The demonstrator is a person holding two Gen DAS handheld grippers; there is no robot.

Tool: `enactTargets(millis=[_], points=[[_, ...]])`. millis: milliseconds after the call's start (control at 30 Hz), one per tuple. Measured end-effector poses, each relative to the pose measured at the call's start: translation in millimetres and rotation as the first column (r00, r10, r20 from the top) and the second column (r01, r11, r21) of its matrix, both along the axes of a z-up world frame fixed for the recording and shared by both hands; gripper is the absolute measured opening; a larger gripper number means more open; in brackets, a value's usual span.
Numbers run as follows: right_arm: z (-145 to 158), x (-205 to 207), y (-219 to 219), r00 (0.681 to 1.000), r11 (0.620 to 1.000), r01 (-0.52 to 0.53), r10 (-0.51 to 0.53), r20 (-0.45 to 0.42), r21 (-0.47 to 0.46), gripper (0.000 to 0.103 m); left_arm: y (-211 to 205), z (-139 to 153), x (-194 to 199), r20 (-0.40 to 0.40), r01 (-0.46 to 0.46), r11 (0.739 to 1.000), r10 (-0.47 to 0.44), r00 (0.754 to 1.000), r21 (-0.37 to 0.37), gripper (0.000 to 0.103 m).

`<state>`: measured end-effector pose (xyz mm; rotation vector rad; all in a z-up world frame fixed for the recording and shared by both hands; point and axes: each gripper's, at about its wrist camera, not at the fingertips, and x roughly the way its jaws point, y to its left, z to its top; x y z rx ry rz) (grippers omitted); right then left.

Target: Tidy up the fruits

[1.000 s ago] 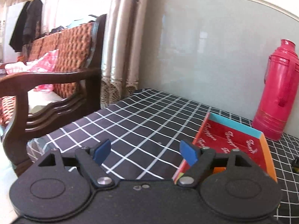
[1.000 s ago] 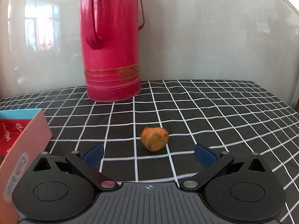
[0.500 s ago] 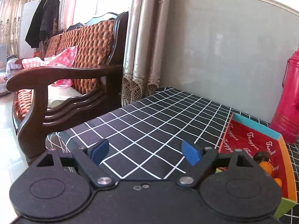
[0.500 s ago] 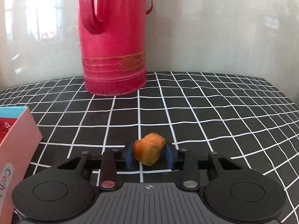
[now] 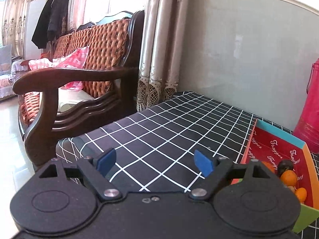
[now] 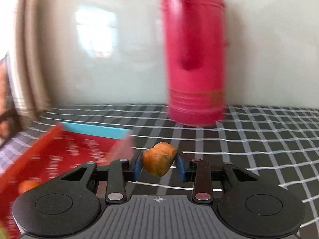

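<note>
Inside the tray (image 5: 279, 151), repeated script apparently reads "Tongger".

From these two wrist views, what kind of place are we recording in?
Most likely a home living room. A carved wooden sofa with tufted cushions stands beside lace-trimmed curtains, coats hang on a rack behind, and a red thermos stands on a table with a checked cloth.
</note>
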<state>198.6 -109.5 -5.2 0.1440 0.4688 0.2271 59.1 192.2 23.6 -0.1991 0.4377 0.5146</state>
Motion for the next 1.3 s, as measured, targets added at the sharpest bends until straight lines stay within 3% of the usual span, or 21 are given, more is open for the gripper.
enactTargets(millis=[267,500,567,600,633,733,867,933,1000,1300], points=[[7,-25,58,0.966,0.966,-0.256,0.257,0.040,-0.024,0.036,0,0,-1,-0.007,-0.002,1.000,0.002,1.000,0.004,0.079],[0,-32,88,0.943,0.943,-0.328,0.331,0.035,-0.062,0.036,1,1,-1,-0.005,0.001,1.000,-0.001,1.000,0.003,0.079],[0,-35,88,0.939,0.939,-0.339,0.341,0.036,-0.065,0.048,0,1,0,-0.008,0.001,1.000,-0.001,1.000,0.007,0.080],[-1,-33,90,0.942,0.942,-0.331,0.334,0.045,-0.059,0.067,-1,1,0,-0.009,0.002,1.000,-0.002,1.000,0.008,0.080],[0,-35,88,0.945,0.946,-0.319,0.322,0.060,-0.052,0.076,-1,1,1,-0.010,0.002,1.000,-0.002,1.000,0.008,0.080],[2,-35,83,0.949,0.952,-0.305,0.307,0.074,-0.040,0.077,-1,1,2,-0.009,0.004,1.000,-0.004,1.000,0.003,0.080],[6,-34,73,0.964,0.964,-0.265,0.265,0.026,-0.010,0.078,-8,4,5,-0.007,0.020,1.000,-0.020,1.000,0.003,0.082],[8,-37,64,0.975,0.975,-0.222,0.222,-0.004,0.000,0.093,-13,7,7,0.002,0.038,0.999,-0.038,0.999,0.001,0.084],[13,-43,54,0.984,0.984,-0.176,0.176,-0.020,0.008,0.102,-20,10,9,0.008,0.066,0.998,-0.066,0.998,0.002,0.088],[34,-107,3,0.991,0.999,0.020,-0.024,-0.129,-0.033,0.103,-82,25,-1,0.005,0.288,0.957,-0.288,0.958,-0.025,0.097]])
